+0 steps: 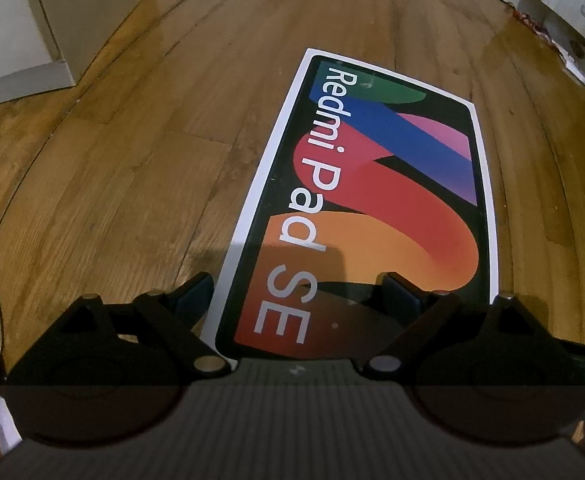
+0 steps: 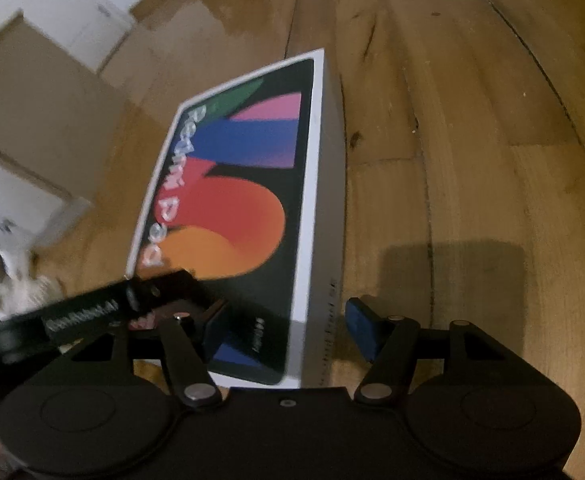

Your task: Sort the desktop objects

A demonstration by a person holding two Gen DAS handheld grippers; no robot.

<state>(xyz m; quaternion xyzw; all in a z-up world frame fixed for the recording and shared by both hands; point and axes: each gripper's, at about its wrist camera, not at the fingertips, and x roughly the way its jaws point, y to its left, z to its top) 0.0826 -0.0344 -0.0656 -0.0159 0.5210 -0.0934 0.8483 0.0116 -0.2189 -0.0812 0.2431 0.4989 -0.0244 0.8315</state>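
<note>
Both claws (image 1: 292, 292) (image 2: 288, 328) spread wide, unclenched, hiding near end of blurred tablet box (image 2: 244, 216).

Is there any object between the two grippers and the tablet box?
Nothing visible. The left gripper and the right gripper are both open, and the near end of the tablet box already lies between their fingers on the wooden surface.

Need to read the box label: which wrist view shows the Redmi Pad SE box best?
Left wrist: the tablet box faces the lens, sharp, printing fully legible. Right wrist shows the box tilted and motion-blurred, lettering smeared, plus its white side.
</note>
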